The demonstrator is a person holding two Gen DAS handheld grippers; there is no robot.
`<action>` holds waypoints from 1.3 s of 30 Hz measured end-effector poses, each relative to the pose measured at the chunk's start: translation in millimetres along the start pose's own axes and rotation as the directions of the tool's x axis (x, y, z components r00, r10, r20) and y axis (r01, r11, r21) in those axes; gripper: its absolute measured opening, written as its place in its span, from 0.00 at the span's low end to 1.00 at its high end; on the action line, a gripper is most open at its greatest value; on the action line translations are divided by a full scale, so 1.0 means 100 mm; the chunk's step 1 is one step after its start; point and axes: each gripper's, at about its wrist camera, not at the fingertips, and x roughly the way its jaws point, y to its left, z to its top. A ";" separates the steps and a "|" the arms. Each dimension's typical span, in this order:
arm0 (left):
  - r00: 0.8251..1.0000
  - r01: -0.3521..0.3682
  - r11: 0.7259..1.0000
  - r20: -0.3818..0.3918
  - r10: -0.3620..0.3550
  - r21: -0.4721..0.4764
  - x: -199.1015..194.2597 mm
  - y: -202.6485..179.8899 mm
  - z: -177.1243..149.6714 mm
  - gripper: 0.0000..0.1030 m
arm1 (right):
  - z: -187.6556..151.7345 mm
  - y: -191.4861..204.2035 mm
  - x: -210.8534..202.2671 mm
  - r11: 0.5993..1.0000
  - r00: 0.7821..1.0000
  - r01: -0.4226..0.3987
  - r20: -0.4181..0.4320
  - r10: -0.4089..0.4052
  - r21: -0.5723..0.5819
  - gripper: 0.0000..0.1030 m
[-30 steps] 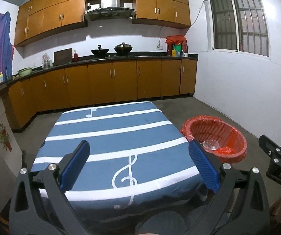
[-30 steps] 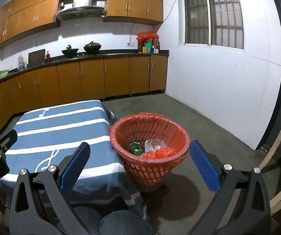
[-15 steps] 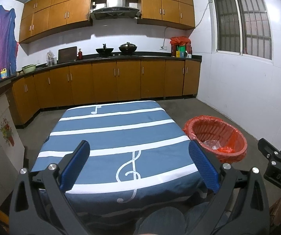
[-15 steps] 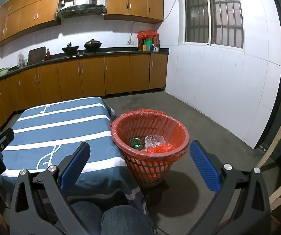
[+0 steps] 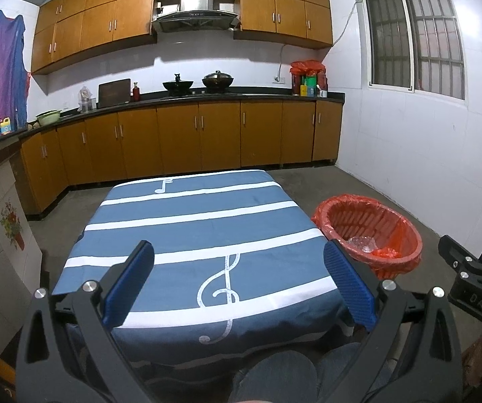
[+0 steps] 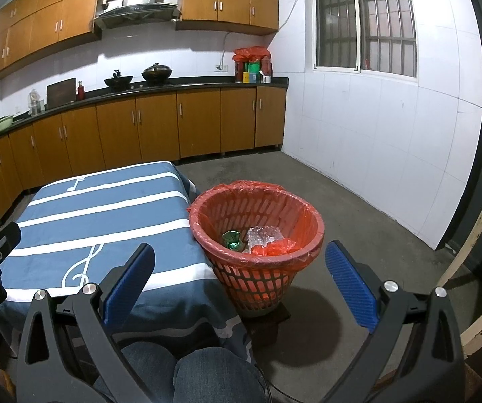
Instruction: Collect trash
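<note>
Eyes on the red basket (image 6: pixel 257 231), centre of the right wrist view, standing on the floor just beside the table's right edge, lined with a red bag: down inside sit a green wrapper (image 6: pixel 231 237), a crumpled clear plastic piece (image 6: pixel 264 235) and a red scrap (image 6: pixel 276 248). The left wrist view shows the same basket at mid right, with the clear piece and red scrap visible. Now out to the table (image 5: pixel 200 235), centre of that frame, under its blue striped cloth with the music notes, and there's not one loose item on it that I can see. So by my read the collecting looks finished or very nearly so; if anything remains, it's outside these views. The left gripper (image 5: pixel 239 282) hangs low at the near edge of the table, level, jaws wide apart, nothing between them. The right gripper (image 6: pixel 241 277) points at the basket from the near side, also spread wide and empty. Denim-clad knees (image 6: pixel 204 372) fill the bottom of both frames, so the person appears seated.
</note>
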 end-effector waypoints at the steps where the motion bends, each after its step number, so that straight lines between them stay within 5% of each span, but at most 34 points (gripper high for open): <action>1: 1.000 -0.001 1.000 0.000 0.001 0.000 0.00 0.00 0.00 0.96 | 0.00 0.00 0.00 1.000 1.000 0.000 0.000 0.000 0.000 0.98; 39: 1.000 -0.016 1.000 -0.011 0.015 -0.019 0.01 0.05 0.01 0.96 | -0.01 -0.01 0.03 1.000 1.000 -0.004 -0.008 0.004 -0.001 0.98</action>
